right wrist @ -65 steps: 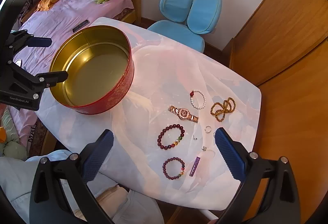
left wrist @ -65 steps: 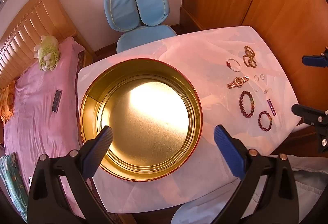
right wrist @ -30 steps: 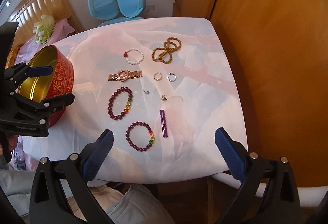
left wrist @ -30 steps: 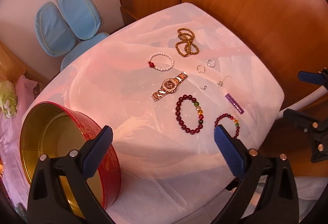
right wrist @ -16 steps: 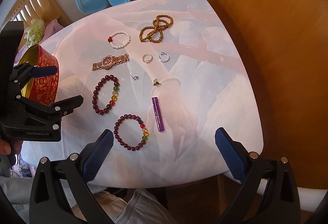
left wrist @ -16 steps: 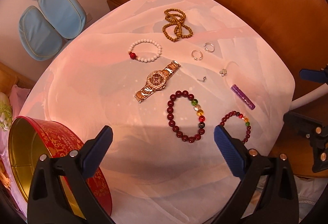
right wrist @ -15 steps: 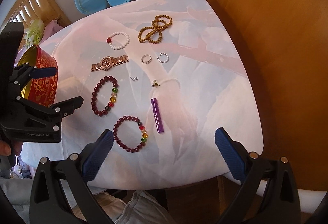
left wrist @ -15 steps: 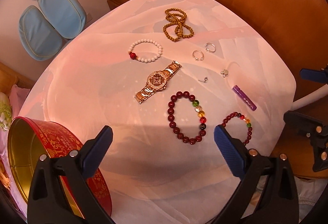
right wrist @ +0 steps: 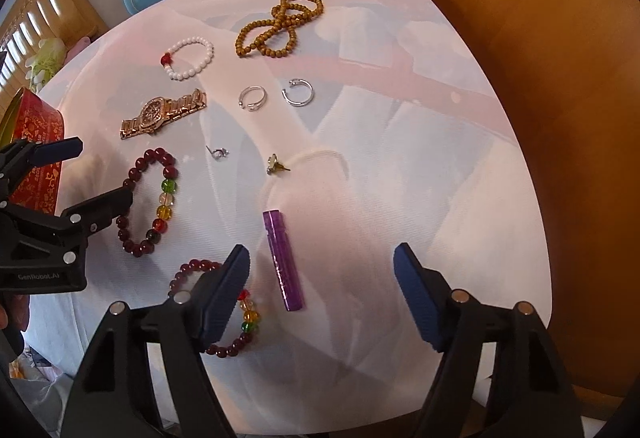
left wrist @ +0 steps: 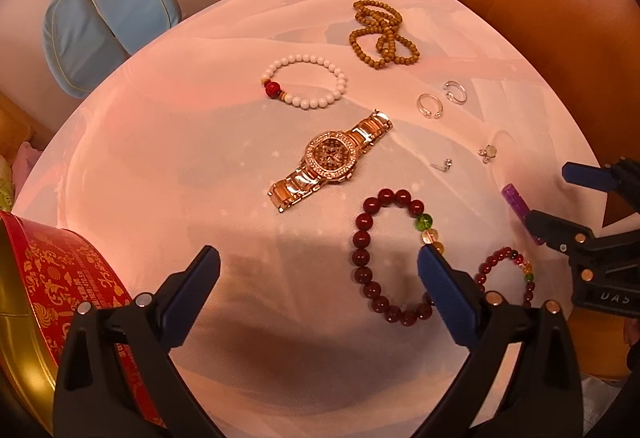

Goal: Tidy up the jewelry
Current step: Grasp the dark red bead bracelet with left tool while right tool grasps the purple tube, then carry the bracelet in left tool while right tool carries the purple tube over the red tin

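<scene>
Jewelry lies spread on a white-clothed table (left wrist: pixel 160 141): a gold watch (left wrist: pixel 330 159) (right wrist: pixel 162 113), a white bead bracelet (left wrist: pixel 306 85), a brown bead strand (left wrist: pixel 382 35), two silver rings (right wrist: pixel 275 95), two small earrings (right wrist: pixel 248 157), a large dark-red bracelet (left wrist: pixel 390 254) (right wrist: pixel 148 199), a smaller red bracelet (left wrist: pixel 506 276) (right wrist: pixel 224 314) and a purple tube (right wrist: pixel 282 260). My left gripper (left wrist: pixel 318 278) is open and empty, low over the table beside the large bracelet. My right gripper (right wrist: pixel 322 280) is open and empty, its fingers either side of the purple tube.
A red and gold round tin (left wrist: pixel 44 302) stands at the table's left edge. A blue chair (left wrist: pixel 108 17) is behind the table. Wooden wardrobe panels (right wrist: pixel 540 37) close in the right side. A bed (right wrist: pixel 40 37) lies to the far left.
Both grippers have come lower and closer to the jewelry. The left view has swung from the tin toward the bracelets; the right gripper now straddles the purple tube.
</scene>
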A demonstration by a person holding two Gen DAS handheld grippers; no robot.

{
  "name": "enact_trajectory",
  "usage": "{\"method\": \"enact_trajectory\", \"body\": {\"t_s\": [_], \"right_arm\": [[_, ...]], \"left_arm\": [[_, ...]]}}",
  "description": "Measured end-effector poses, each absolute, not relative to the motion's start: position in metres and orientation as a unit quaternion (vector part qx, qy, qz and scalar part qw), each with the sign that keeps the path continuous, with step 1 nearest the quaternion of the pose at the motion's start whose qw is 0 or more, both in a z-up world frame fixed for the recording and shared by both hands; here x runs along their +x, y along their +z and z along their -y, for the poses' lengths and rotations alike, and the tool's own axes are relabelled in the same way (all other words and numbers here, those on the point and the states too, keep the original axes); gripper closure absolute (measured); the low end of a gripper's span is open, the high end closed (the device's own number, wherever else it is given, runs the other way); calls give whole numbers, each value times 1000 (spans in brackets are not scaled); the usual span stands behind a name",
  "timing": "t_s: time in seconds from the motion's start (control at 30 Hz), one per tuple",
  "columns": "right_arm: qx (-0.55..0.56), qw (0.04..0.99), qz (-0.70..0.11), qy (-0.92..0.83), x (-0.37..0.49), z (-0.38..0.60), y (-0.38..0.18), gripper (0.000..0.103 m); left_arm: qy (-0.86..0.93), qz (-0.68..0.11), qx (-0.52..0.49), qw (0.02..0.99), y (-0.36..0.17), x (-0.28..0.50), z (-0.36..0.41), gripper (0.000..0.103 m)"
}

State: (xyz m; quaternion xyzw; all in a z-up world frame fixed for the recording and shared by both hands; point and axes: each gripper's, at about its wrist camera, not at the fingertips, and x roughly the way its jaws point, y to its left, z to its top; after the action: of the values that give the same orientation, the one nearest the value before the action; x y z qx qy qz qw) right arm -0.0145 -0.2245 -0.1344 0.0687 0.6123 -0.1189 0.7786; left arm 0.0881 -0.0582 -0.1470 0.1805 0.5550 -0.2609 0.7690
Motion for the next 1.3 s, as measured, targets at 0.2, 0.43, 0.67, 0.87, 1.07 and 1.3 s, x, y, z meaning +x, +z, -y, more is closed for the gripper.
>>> {"method": "enact_trajectory", "body": {"t_s": [0.2,0.43,0.67,0.87,1.07,1.3], "right_arm": [[67,784,-606,-115,-13,224,-138,36],[68,784,-608,-104,-16,218,-146,53],[47,789,-607,-90,-18,207,-147,92],[63,792,-601,-87,-23,206,-141,92],[57,806,-584,-76,-28,196,-123,92],[54,832,-549,-61,-38,184,-88,92]], "left_arm": [[-259,-545,186,775,-153,81,59,6],[-263,-550,185,770,-160,71,59,20],[-291,-534,198,769,-150,48,56,93],[-292,-546,175,766,-143,39,46,93],[-299,-534,156,775,-124,23,35,93],[-308,-513,126,792,-83,7,23,93]]}}
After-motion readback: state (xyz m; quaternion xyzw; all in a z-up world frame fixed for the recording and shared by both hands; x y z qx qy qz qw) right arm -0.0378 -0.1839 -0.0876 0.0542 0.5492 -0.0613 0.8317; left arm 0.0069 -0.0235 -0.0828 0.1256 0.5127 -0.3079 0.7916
